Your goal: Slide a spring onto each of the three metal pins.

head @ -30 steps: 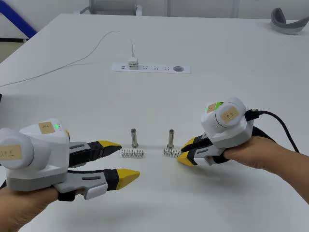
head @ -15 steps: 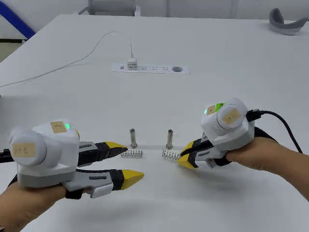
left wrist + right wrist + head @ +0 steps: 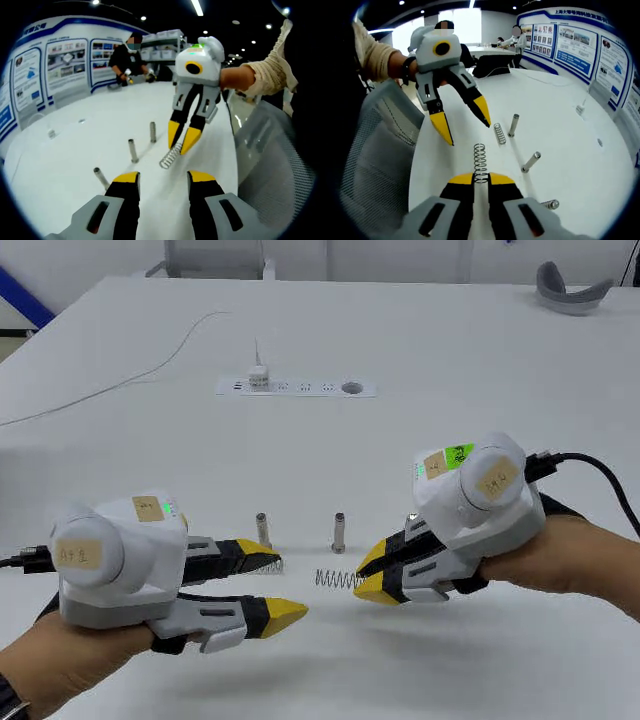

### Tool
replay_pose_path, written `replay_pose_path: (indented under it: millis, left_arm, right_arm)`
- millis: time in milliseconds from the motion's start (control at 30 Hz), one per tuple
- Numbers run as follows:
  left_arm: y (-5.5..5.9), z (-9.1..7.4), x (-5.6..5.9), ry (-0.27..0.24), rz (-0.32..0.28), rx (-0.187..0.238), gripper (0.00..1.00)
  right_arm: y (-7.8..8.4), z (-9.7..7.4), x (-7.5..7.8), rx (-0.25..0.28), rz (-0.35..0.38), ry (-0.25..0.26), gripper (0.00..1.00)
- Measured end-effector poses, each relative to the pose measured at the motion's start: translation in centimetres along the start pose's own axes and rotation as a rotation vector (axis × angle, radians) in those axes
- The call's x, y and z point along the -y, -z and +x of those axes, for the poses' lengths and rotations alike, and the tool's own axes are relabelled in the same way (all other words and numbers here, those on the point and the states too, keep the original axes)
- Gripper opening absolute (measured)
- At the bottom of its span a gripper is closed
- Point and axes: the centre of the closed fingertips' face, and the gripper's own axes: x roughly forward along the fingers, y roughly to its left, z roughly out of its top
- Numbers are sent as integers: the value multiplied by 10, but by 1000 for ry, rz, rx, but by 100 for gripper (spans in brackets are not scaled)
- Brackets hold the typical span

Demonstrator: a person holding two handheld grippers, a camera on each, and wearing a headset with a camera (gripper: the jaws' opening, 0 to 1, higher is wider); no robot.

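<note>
The right gripper [image 3: 366,574] had its jaws pressed together on one end of a spring [image 3: 336,579], which stuck out level from the tips toward the left gripper [image 3: 276,581]; whether the free end touched the table [image 3: 450,360] could not be told. The left gripper's jaws were spread with nothing between them, the tips pointing at the held spring from just beside it. In the middle of the table's near half three pins stood upright in a row running side to side: the left pin [image 3: 262,529], the middle pin [image 3: 339,532] and the right pin [image 3: 153,132], the last one partly behind the right gripper in the head view. The held spring lay on the near side of the middle pin, apart from it. A second spring [image 3: 498,133] lay flat on the table just beside the left pin. A power strip [image 3: 295,388] sat toward the far edge.
</note>
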Motion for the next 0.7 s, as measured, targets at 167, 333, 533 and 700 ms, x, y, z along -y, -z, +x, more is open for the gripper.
replay_pose_path:
  millis: [167, 333, 533, 700]
  left_arm:
    - [-1, 3, 3, 20, 25, -3, 36]
    - [-3, 5, 8, 38, 57, -3, 32]
    - [-3, 7, 13, 56, 86, -6, 25]
    - [-2, 9, 16, 66, 112, -11, 19]
  right_arm:
    - [-8, 1, -8, -4, -37, -26, 11]
    - [-12, 3, -14, -19, -66, -45, 11]
    - [-13, 3, -17, -32, -88, -50, 11]
    - [-13, 2, -19, -46, -109, -54, 11]
